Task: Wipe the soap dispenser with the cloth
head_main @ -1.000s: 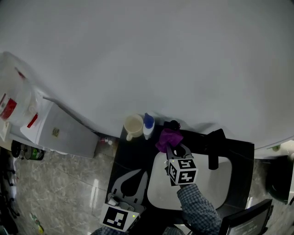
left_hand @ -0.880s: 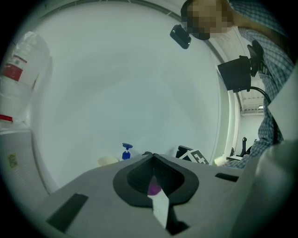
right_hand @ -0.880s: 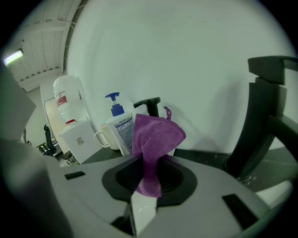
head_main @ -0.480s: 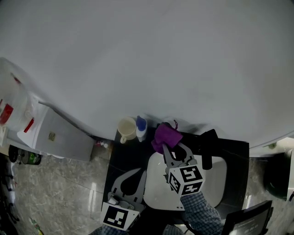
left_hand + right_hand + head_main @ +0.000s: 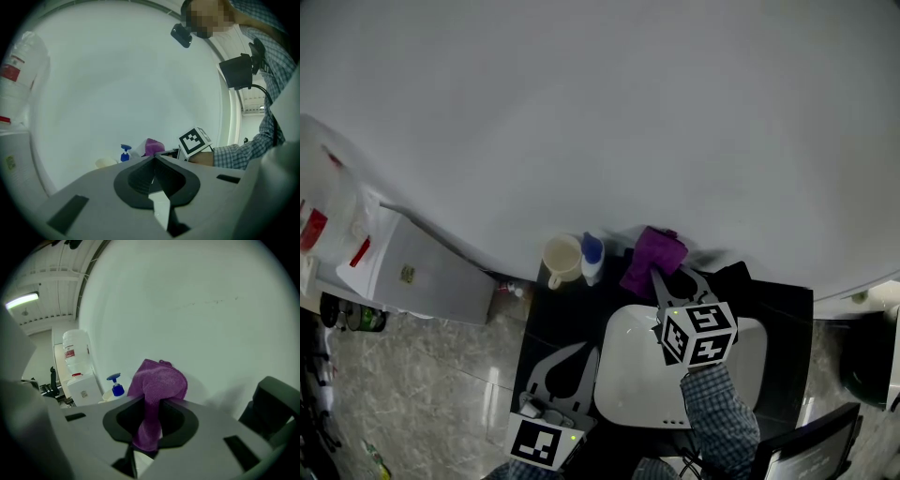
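Room: plain white wall (image 5: 600,112) fills the upper two thirds of the head view; grey veined stone floor (image 5: 412,375) lies at the lower left
Counter: black glossy counter (image 5: 572,319) at lower centre, set against the wall; a smooth white basin (image 5: 628,375) with rounded corners is sunk into it
Cooler: boxy white water cooler (image 5: 422,272) at the left edge; a clear bottle (image 5: 75,350) with a red label stands on it
Left gripper: grey plastic left gripper (image 5: 581,354) sits low at bottom centre, over the counter's left part; its jaws are pressed together with nothing between them
Right gripper: right gripper (image 5: 667,277) is above the basin's upper edge, pointing towards the wall; its jaws are clamped on the cloth
Cloth: purple nubby cloth (image 5: 653,255); bunched in a rounded lump past the jaws, a tail hanging down between them; near the dispenser's right, contact unclear
Cup: cream round cup (image 5: 562,258), mouth up, just left of the dispenser
Soap dispenser: soap dispenser (image 5: 592,258) stands on the counter by the wall, between cup and cloth; upright, long axis vertical; pale body, blue pump on top; spout direction too small to tell
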The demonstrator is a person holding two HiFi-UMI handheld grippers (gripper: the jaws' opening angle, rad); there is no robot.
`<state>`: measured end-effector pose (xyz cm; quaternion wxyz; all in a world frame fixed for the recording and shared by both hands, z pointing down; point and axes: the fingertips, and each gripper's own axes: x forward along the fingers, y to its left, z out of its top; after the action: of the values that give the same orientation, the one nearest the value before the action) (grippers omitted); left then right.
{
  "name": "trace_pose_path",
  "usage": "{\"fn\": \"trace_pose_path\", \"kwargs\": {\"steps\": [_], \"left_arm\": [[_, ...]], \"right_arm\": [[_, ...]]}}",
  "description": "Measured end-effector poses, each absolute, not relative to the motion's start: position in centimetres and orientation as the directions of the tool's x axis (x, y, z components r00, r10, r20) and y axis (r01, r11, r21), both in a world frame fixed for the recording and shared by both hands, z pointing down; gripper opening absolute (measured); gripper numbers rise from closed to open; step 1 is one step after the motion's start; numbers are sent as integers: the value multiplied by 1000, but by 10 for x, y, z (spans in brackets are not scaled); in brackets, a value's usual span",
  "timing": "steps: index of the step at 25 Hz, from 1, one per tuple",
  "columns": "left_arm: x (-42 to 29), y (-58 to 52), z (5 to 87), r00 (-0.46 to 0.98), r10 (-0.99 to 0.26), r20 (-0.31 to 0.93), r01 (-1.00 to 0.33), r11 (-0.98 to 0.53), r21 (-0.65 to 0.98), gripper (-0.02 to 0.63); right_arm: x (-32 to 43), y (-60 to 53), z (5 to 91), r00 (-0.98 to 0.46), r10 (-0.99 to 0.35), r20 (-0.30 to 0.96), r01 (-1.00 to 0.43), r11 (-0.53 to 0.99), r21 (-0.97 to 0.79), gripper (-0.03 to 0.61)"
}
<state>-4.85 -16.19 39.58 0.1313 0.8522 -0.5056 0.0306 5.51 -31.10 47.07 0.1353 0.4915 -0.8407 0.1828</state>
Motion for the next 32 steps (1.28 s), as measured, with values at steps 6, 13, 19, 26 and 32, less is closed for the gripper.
{"fn": "trace_pose_path", "kwargs": {"steps": [6, 13, 19, 26, 32], "left_arm": [[-46, -161, 398, 483, -856, 185, -871, -447, 203, 2], [-52, -158, 401, 469, -860, 199, -879, -433, 201, 2], [-55, -157, 403, 460, -866, 197, -884, -425, 196, 2], [-56, -159, 390, 468, -868, 163, -881, -445, 161, 2], [-55, -161, 382, 460, -874, 160, -883, -432, 183, 2]], "right_arm": [[77, -314, 509, -415, -760, 501, -908, 377, -179, 77], [89, -315, 551, -374, -730, 573, -926, 326, -190, 77], [98, -306, 578, -340, -693, 636, -936, 311, -161, 77], [100, -283, 539, -341, -717, 608, -935, 327, -138, 77], [83, -289, 453, -399, -802, 444, -917, 354, -185, 77]]}}
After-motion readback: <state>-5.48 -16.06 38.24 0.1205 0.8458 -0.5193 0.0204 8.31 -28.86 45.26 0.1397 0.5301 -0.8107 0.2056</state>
